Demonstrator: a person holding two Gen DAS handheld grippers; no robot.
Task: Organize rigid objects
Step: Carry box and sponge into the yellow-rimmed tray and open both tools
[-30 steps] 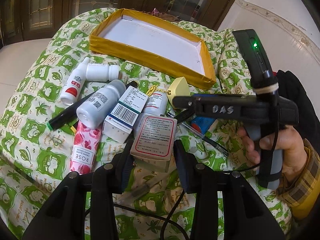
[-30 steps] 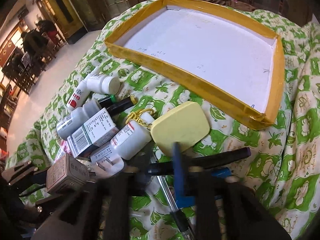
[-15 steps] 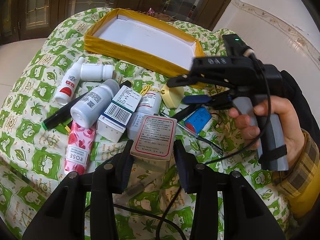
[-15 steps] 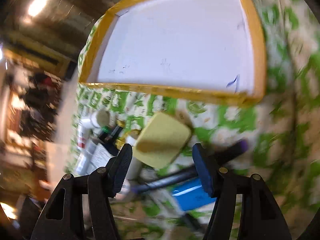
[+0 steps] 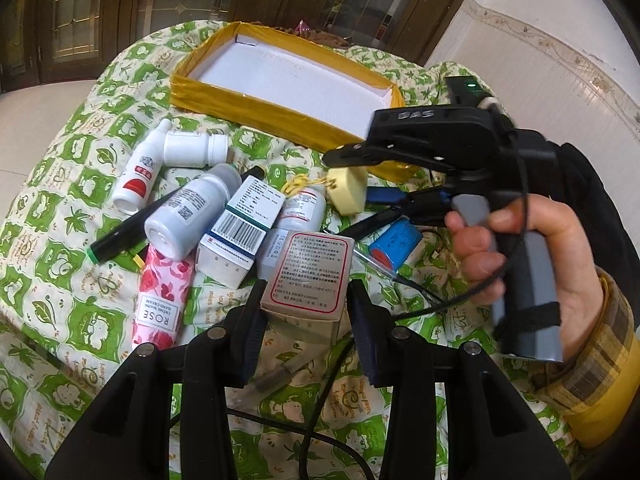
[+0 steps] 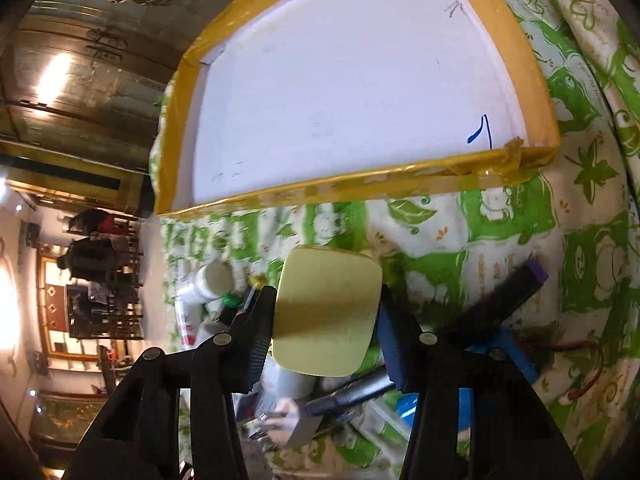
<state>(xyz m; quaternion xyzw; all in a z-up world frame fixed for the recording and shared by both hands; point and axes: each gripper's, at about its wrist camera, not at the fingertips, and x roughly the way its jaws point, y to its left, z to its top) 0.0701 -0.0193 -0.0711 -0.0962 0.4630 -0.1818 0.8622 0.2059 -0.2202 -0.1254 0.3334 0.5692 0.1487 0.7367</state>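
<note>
Lifted since a second ago, the yellow case (image 6: 326, 312) hangs pinched in the right gripper (image 6: 326, 328) near the yellow-edged tray (image 6: 400, 190), while the left gripper (image 5: 306, 308) stays spread around the paper box (image 5: 310, 268).

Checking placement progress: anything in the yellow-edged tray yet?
No. In the right wrist view the tray shows only a bare white floor with pen marks; the yellow case sits outside it, between the right hand-held gripper's fingers.

Tray (image 5: 280, 118) behind bottle-and-box pile (image 5: 224, 220) on quilt (image 5: 60, 240); battery (image 5: 394, 242) right of pile.
</note>
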